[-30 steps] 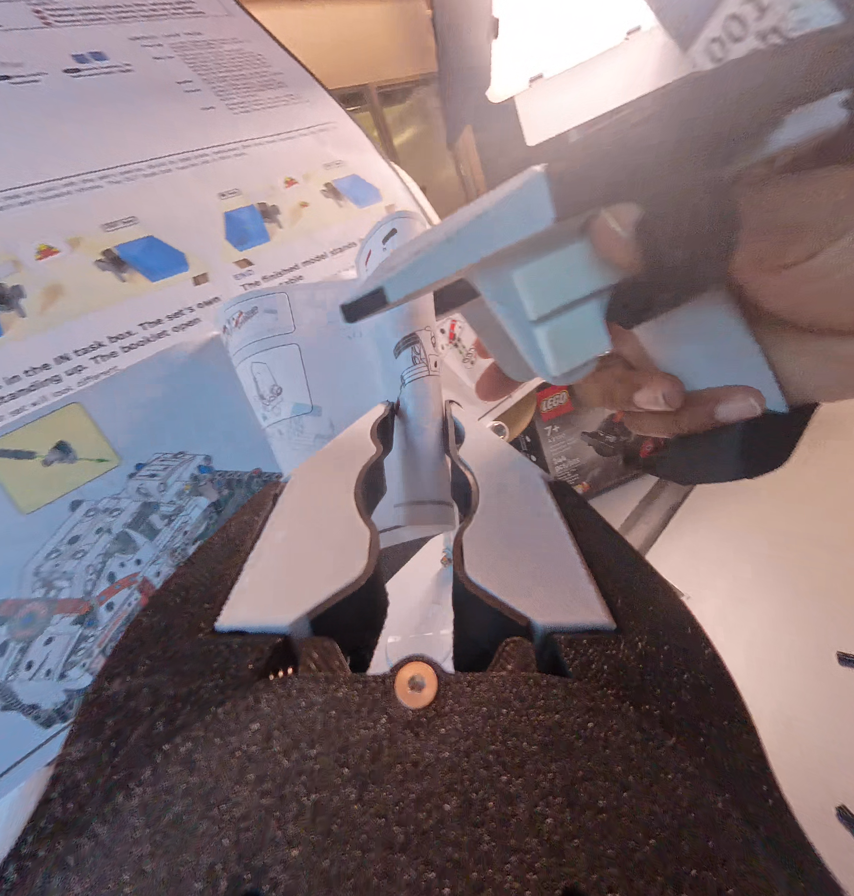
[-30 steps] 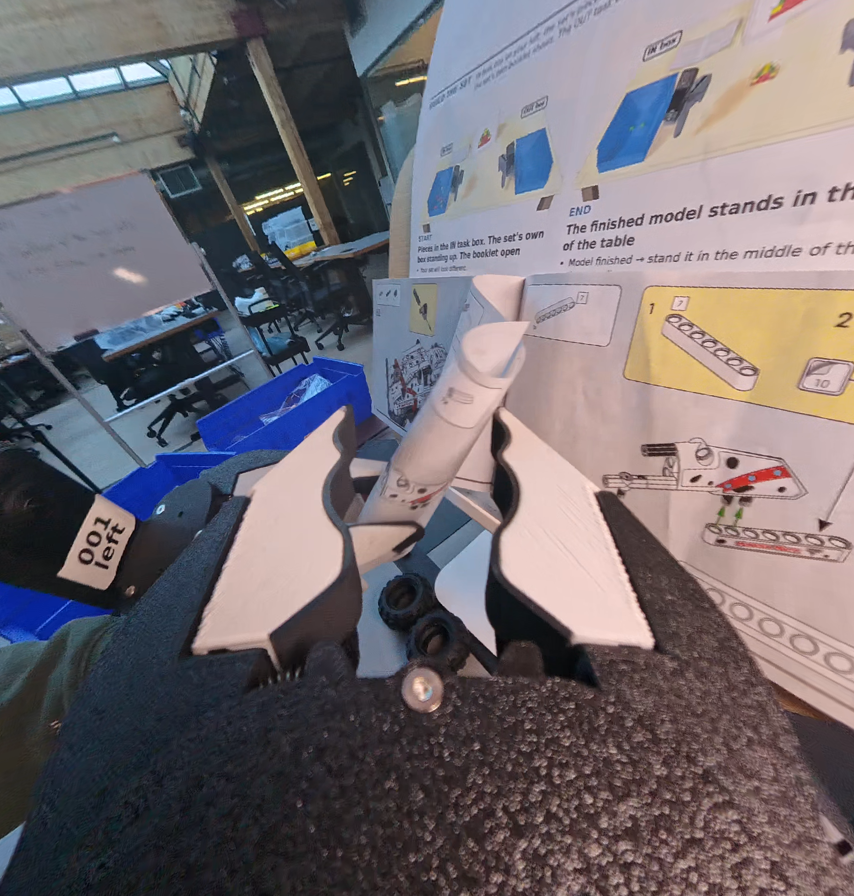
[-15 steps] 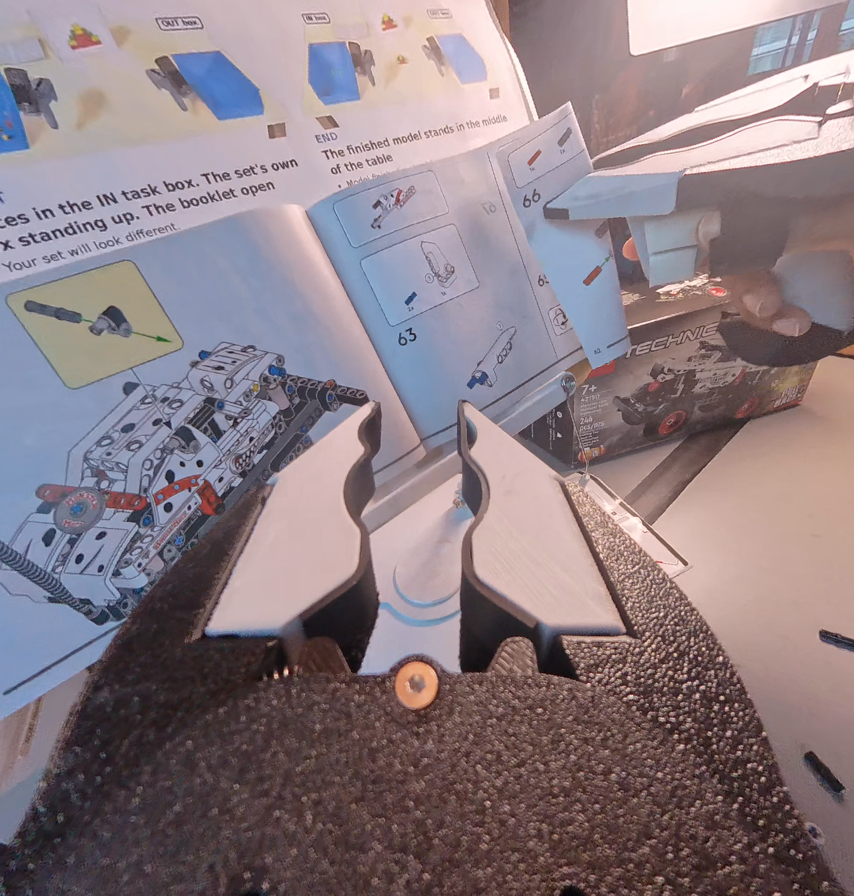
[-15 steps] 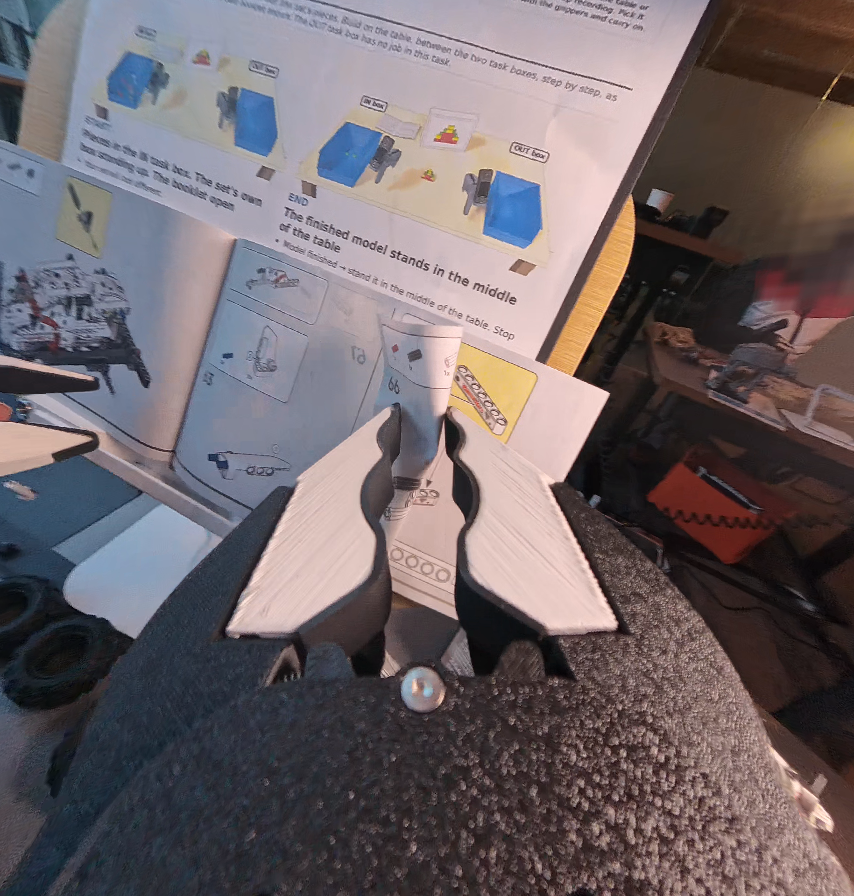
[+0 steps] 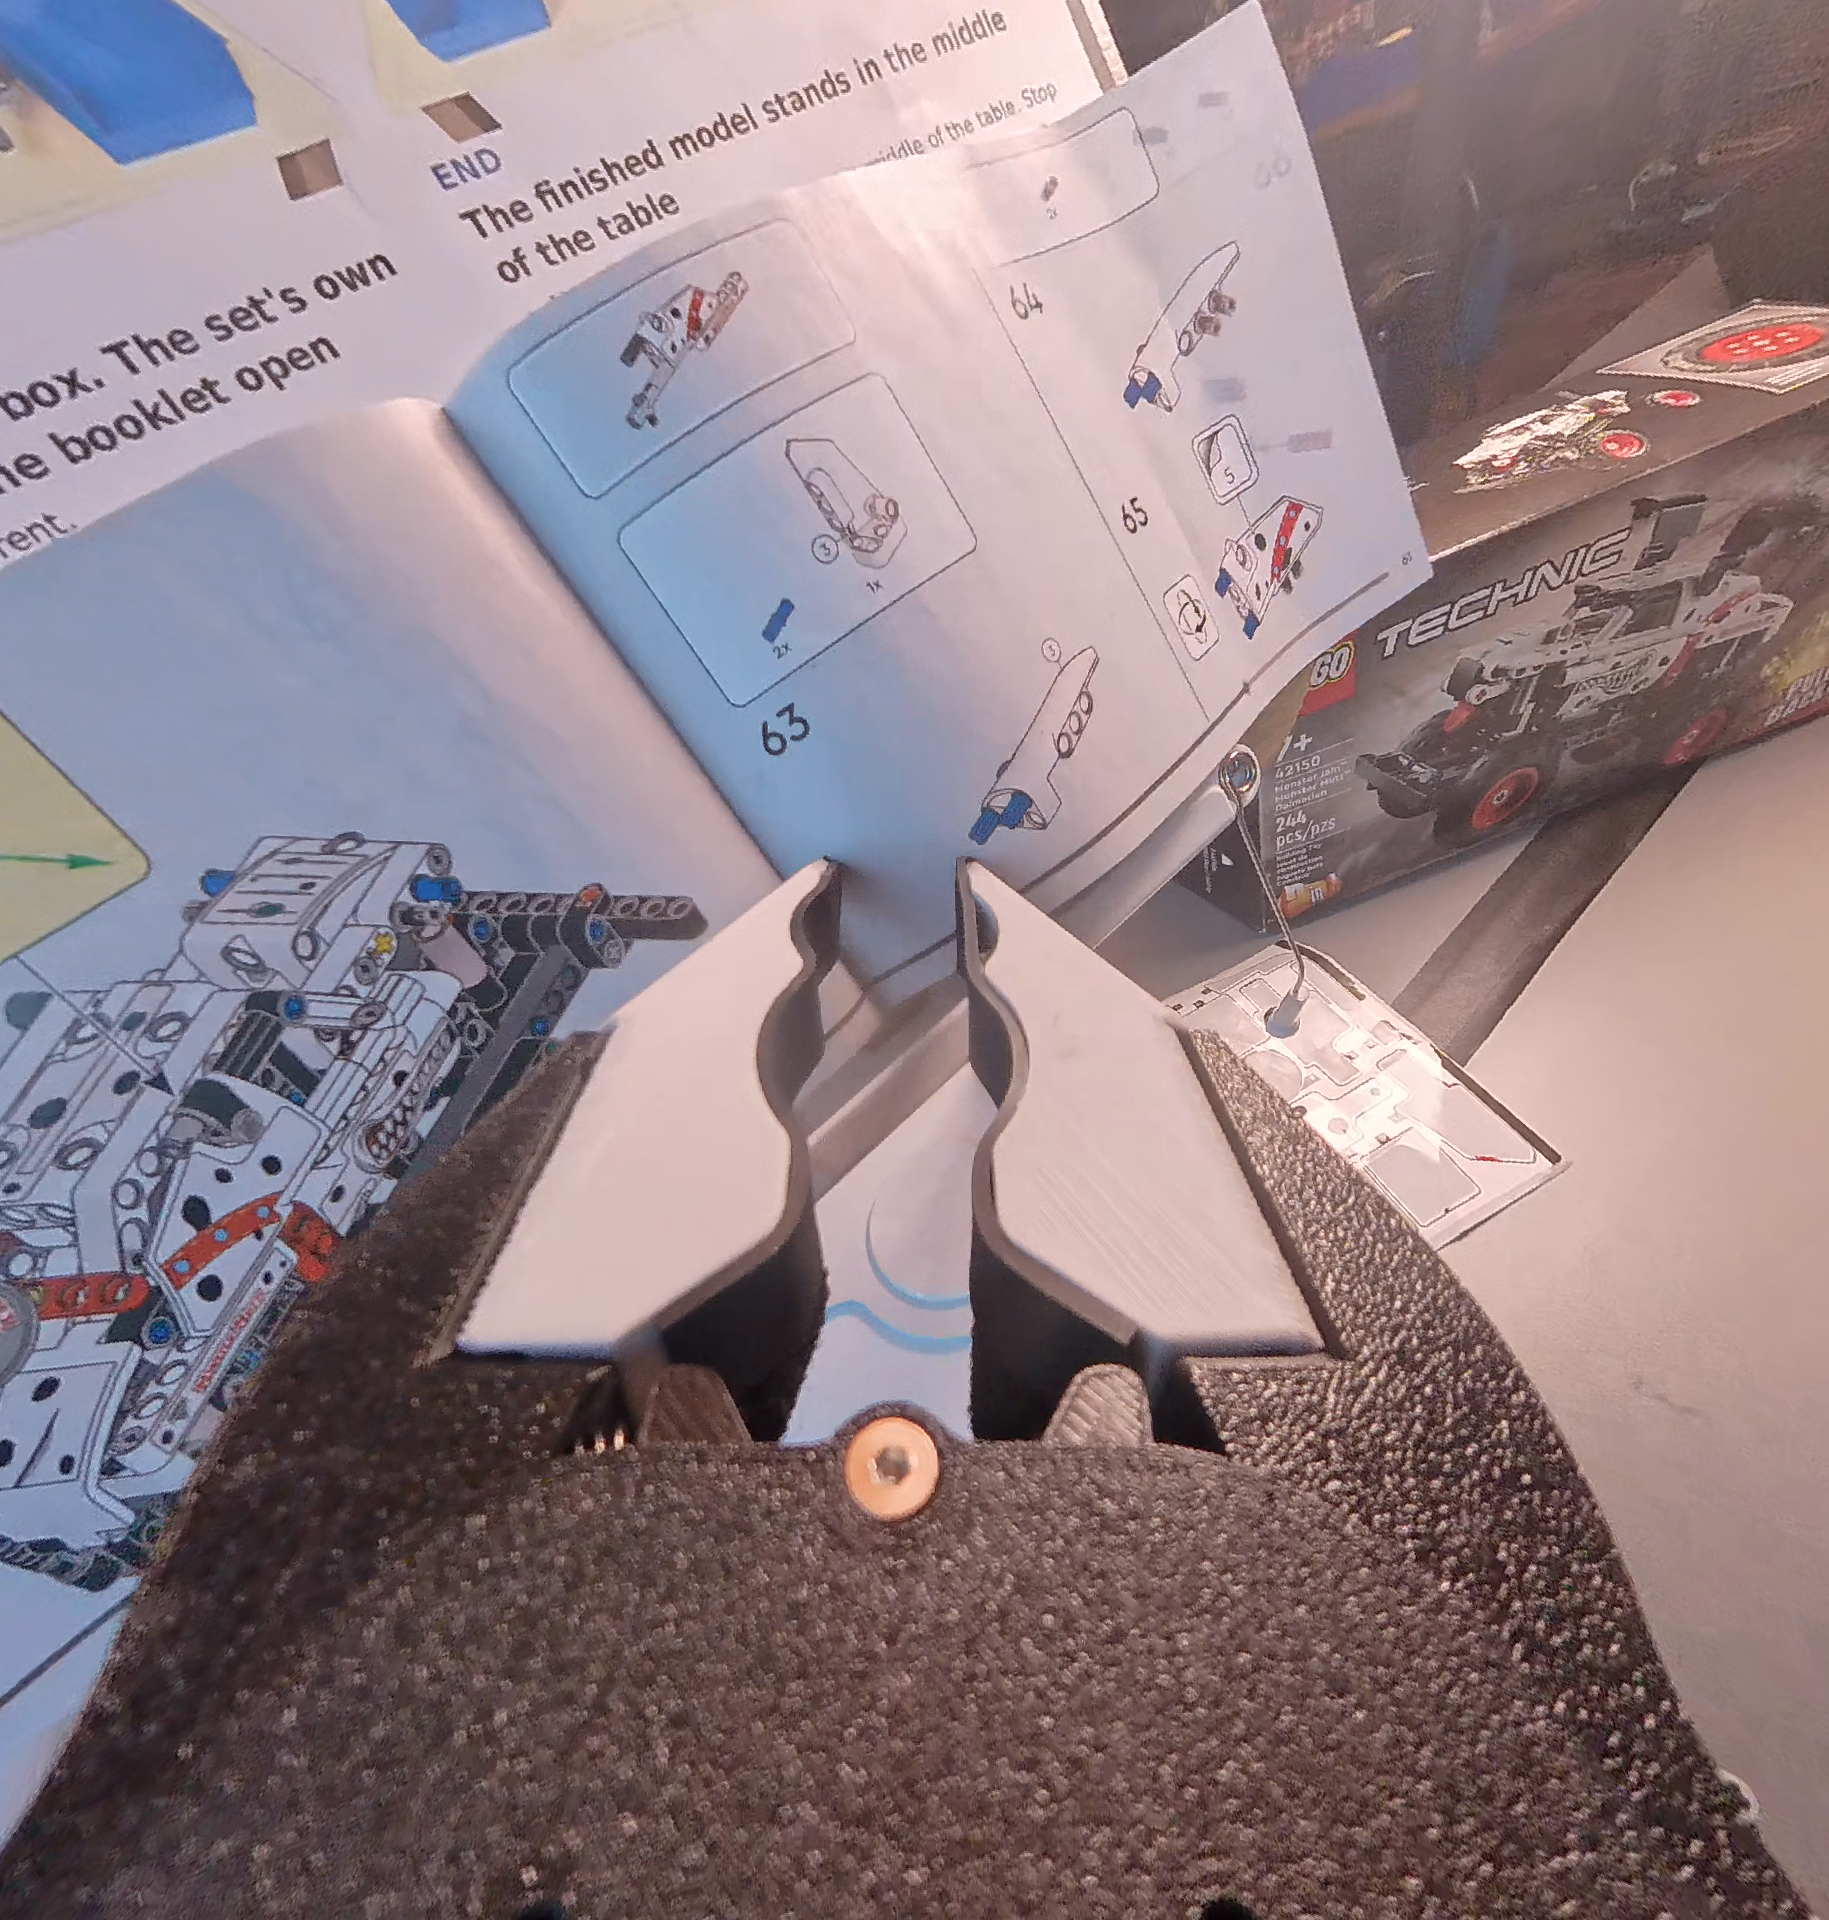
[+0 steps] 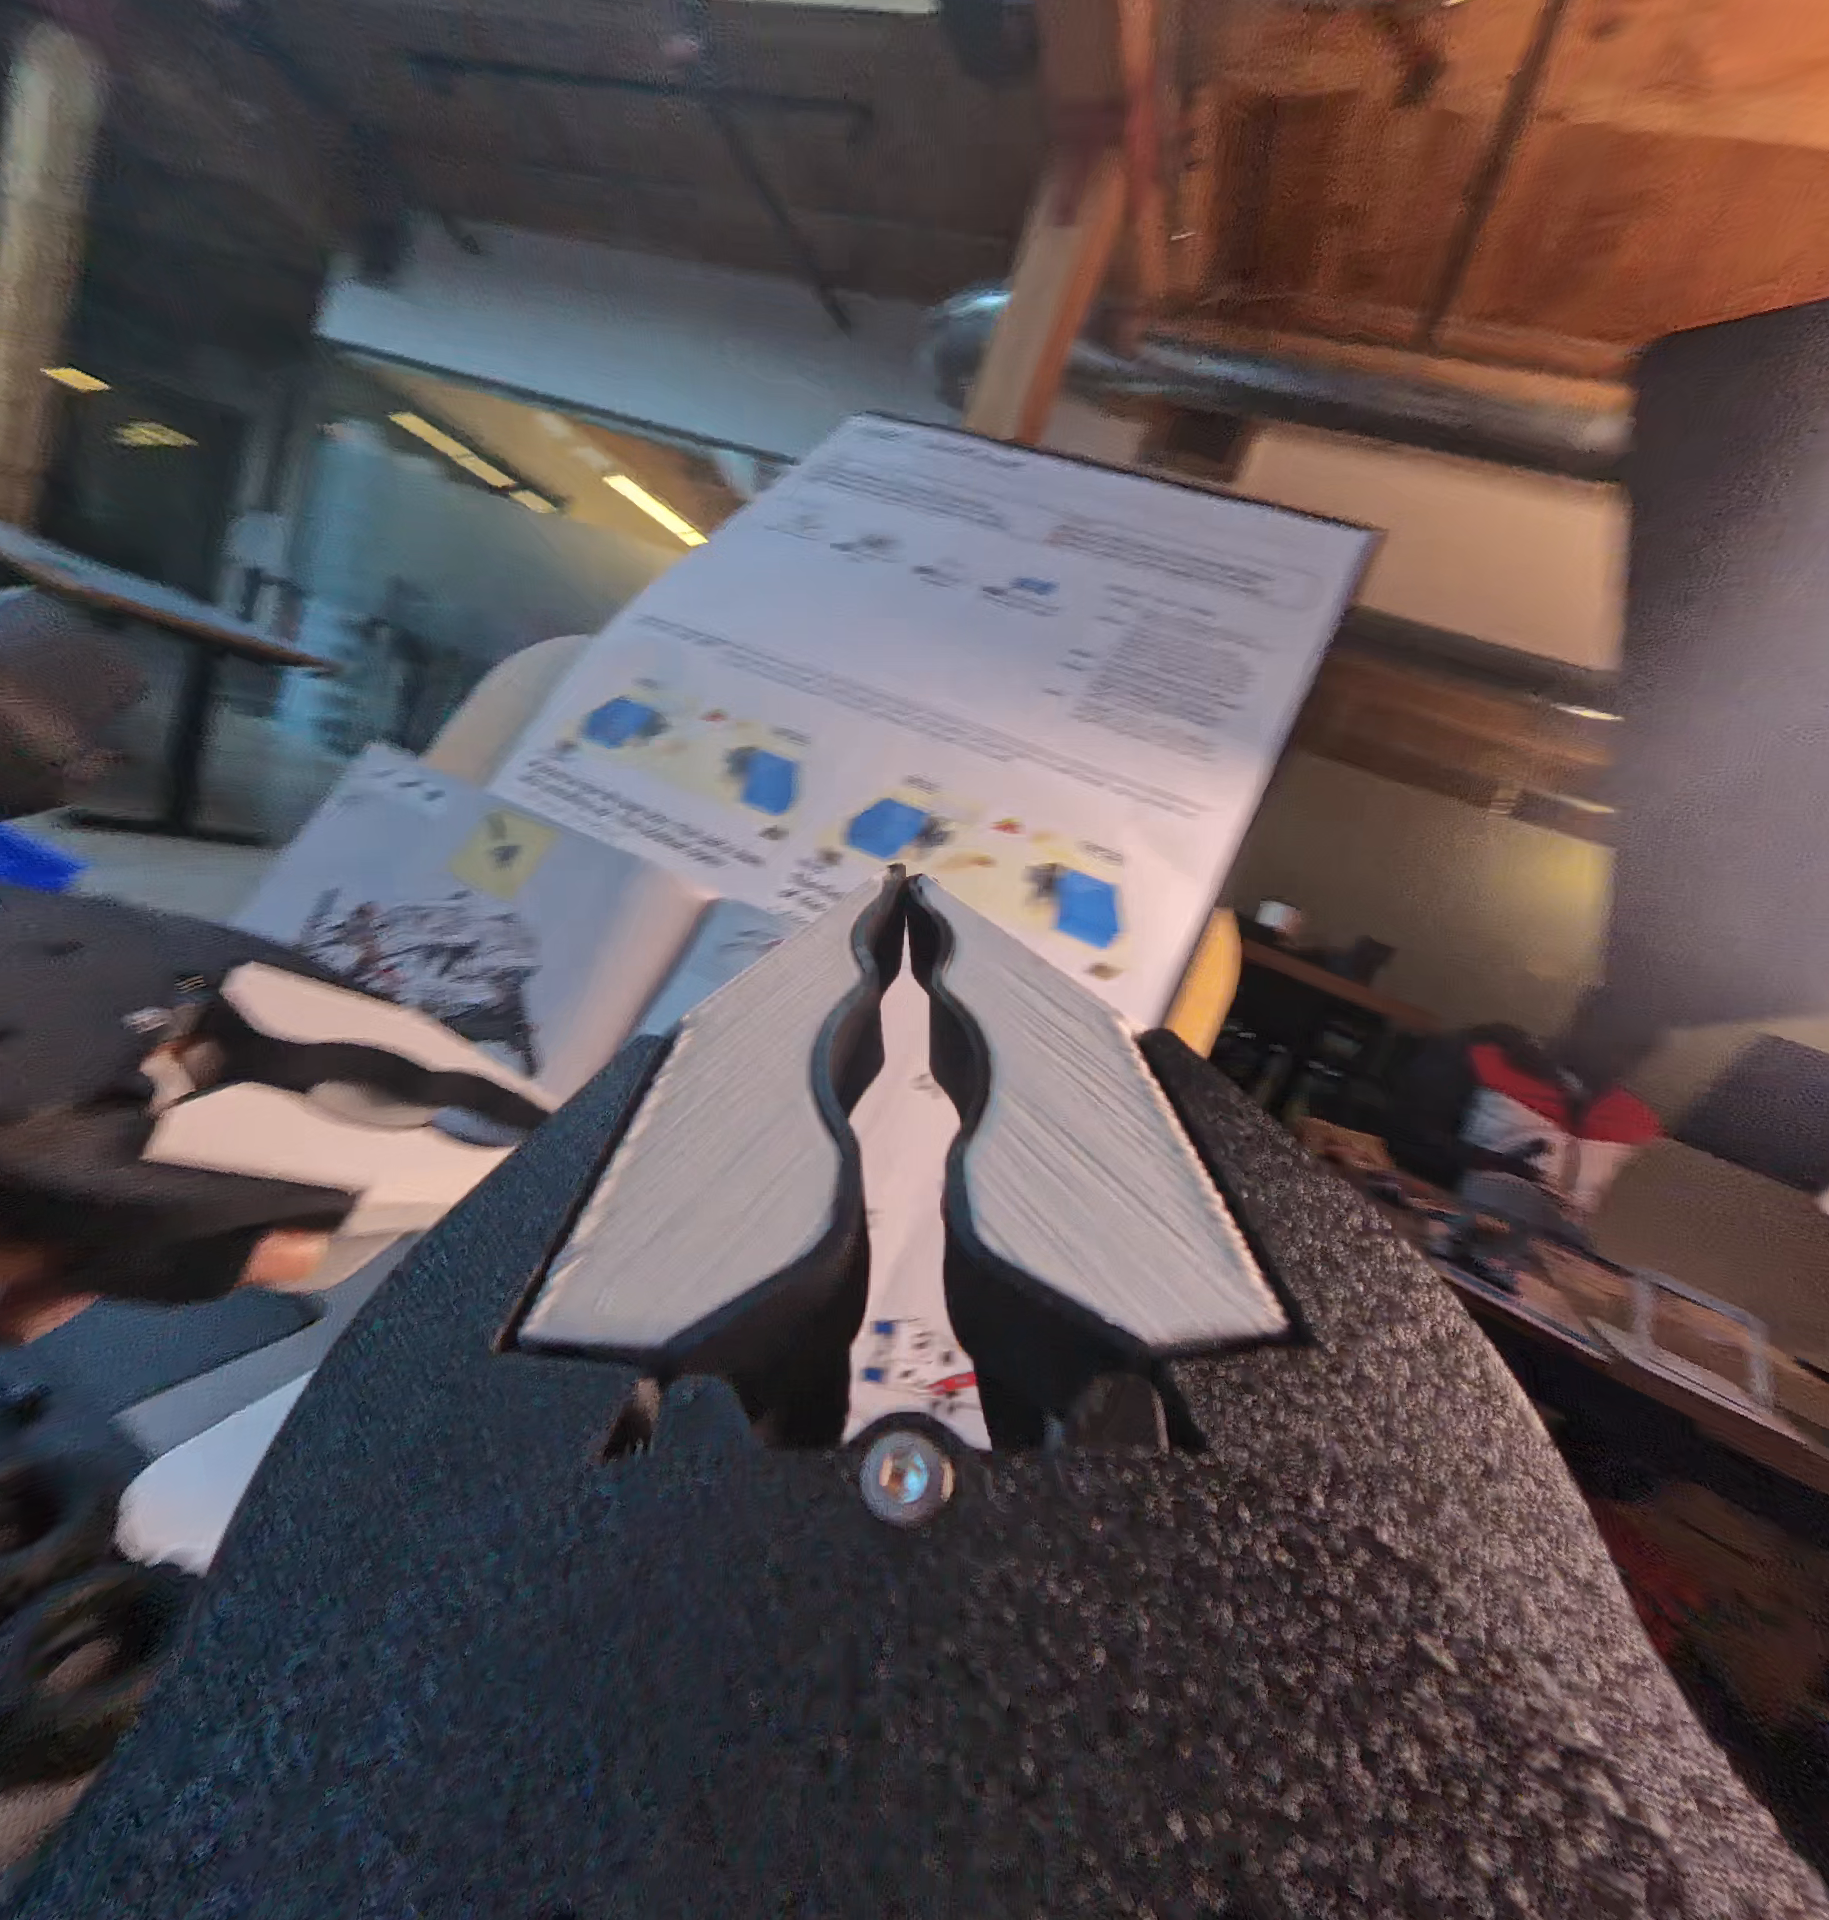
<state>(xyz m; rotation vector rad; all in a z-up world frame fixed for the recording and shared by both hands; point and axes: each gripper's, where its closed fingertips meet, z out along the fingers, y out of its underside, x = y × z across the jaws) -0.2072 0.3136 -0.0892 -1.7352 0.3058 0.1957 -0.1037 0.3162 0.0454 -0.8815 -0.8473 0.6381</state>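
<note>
An open instruction booklet [image 5: 837, 520] stands against a large printed poster [image 5: 214, 343]. My left gripper [image 5: 897, 883] is open by a narrow gap, and the bottom edge of the booklet's right-hand page shows between its tips. The outer page hangs free at the right. In the blurred right wrist view, my right gripper [image 6: 905, 883] is shut with its tips touching, back from the poster [image 6: 993, 644] and the booklet [image 6: 422, 883]. White page shows through the gap behind its fingers. The left gripper [image 6: 370, 1081] shows at the left there.
A dark toy set box [image 5: 1564, 675] lies on the table right of the booklet. A sticker sheet [image 5: 1357, 1101] and a thin wire clip [image 5: 1268, 883] sit in front of it. Black tyres [image 6: 48, 1621] lie at the lower left. A blue bin [image 6: 6, 857] is far left. My right fingertips sit around 15 cm from my left ones.
Both grippers let go of the rolled page, which now lies turned and flat. The right gripper closed and drew back from the poster. The left gripper moved closer to the booklet's bottom edge.
</note>
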